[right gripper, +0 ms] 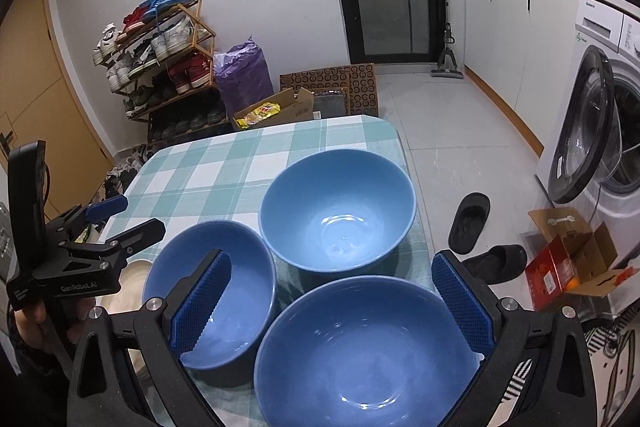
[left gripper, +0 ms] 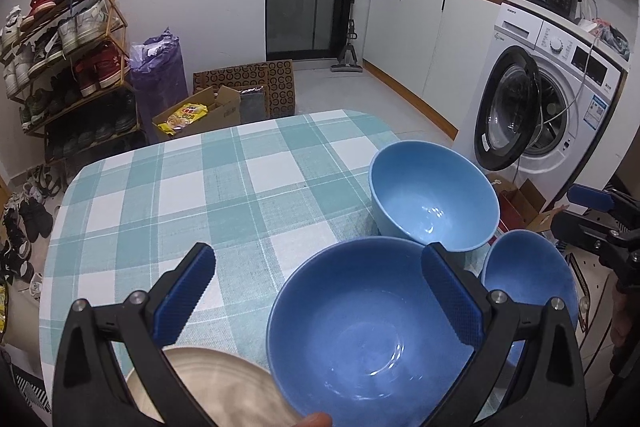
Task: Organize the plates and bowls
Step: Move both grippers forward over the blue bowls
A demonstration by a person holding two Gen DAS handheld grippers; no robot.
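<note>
Three blue bowls stand on the checked table [left gripper: 224,195]. In the left wrist view the light blue bowl [left gripper: 434,197] is farthest. A darker bowl [left gripper: 368,331] is nearest, and another darker one [left gripper: 528,279] stands at the right. A beige plate [left gripper: 212,387] lies at the near left. My left gripper [left gripper: 320,291] is open above the table, its right finger over the nearest bowl's rim. In the right wrist view my right gripper [right gripper: 332,299] is open and empty above the near large bowl [right gripper: 360,351]. The smaller bowl [right gripper: 212,291], the light bowl [right gripper: 338,211] and the plate [right gripper: 128,287] also show.
The left gripper [right gripper: 108,223] shows at the left of the right wrist view, and the right gripper [left gripper: 600,219] at the right edge of the left wrist view. A shoe rack [left gripper: 68,67], cardboard boxes [left gripper: 208,111] and a washing machine [left gripper: 548,99] stand around the table. Slippers [right gripper: 472,223] lie on the floor.
</note>
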